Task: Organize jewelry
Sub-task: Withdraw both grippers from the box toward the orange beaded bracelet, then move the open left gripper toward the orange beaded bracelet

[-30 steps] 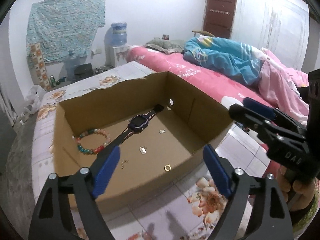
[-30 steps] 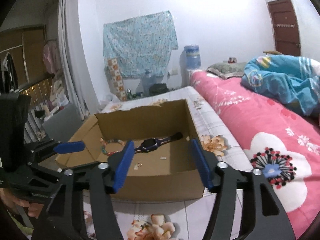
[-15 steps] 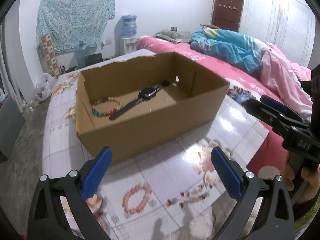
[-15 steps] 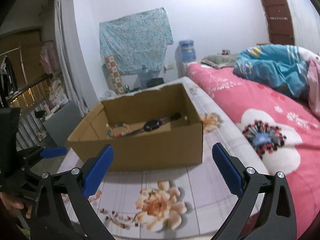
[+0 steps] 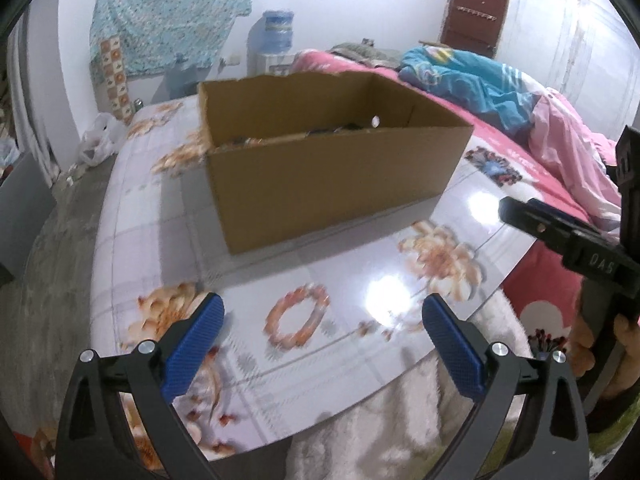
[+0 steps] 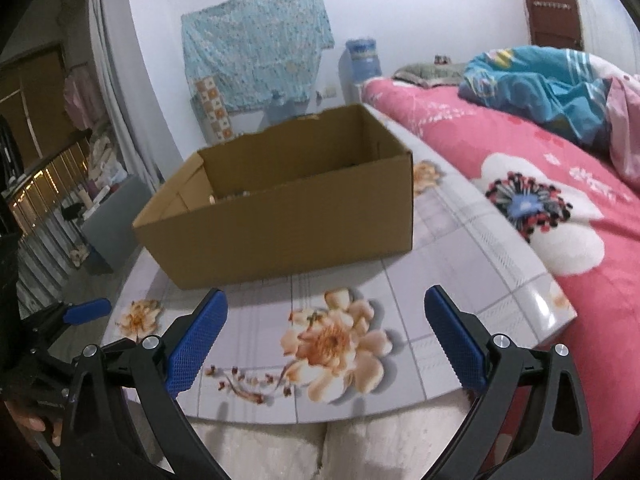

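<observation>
Jewelry box point(image 5: 336, 184) is sitting ahead while I'm hovering both grippers, fingers spread and empty, lining the left gripper point(image 5: 320, 344) over the coral bracelet point(image 5: 298, 314) to pinch next.

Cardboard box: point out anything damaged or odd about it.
The cardboard box has a ragged, torn top edge on its far wall and no flaps. Otherwise it sits flat on the flower-patterned table, undamaged.

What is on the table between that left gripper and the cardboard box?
In the left wrist view, a pinkish-orange beaded bracelet lies on the flowered tabletop between the open left gripper and the cardboard box, touching neither. Otherwise the stretch is bare.
</observation>
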A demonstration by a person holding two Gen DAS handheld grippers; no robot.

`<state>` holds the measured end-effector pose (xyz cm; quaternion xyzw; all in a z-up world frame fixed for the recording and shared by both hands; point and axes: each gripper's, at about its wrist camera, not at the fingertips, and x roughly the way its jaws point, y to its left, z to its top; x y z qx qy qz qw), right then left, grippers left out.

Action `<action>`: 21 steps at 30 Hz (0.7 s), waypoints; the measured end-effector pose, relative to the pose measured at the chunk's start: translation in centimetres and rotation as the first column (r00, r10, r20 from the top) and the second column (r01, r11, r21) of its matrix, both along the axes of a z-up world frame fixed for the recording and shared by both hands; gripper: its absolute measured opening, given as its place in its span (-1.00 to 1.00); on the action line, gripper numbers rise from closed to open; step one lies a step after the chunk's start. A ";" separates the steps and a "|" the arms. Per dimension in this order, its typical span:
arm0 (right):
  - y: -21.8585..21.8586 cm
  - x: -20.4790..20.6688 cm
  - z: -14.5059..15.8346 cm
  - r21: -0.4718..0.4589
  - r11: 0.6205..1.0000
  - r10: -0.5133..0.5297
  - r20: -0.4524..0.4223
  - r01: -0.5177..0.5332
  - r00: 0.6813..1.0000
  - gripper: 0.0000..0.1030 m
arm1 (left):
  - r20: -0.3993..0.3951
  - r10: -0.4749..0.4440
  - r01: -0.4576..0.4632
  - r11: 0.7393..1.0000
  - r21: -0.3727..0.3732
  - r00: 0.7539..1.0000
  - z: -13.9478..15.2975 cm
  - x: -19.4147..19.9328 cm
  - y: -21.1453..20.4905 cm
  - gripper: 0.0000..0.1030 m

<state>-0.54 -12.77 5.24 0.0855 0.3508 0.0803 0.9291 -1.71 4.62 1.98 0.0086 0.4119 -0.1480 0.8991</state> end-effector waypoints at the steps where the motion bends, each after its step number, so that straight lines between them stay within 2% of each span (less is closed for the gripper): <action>1: 0.1 -0.3 -0.2 -0.011 1.000 0.000 -0.003 0.000 1.000 0.84 | -0.006 0.007 -0.007 1.000 0.003 1.000 -0.2 -0.1 0.3 0.89; 9: 1.2 -0.4 -3.7 -0.060 0.997 0.040 -0.107 -0.047 0.993 0.84 | -0.103 0.062 -0.061 0.998 0.013 0.993 -3.9 -1.2 2.5 0.89; 14: 2.7 0.2 -5.6 -0.081 0.994 0.063 -0.161 -0.077 0.985 0.84 | -0.135 0.042 -0.038 0.999 0.029 0.990 -5.4 -0.6 2.2 0.89; 21: 4.0 0.7 -6.6 -0.106 0.990 0.075 -0.187 -0.096 0.980 0.84 | -0.166 0.040 -0.025 0.996 0.086 0.985 -6.9 0.4 1.8 0.89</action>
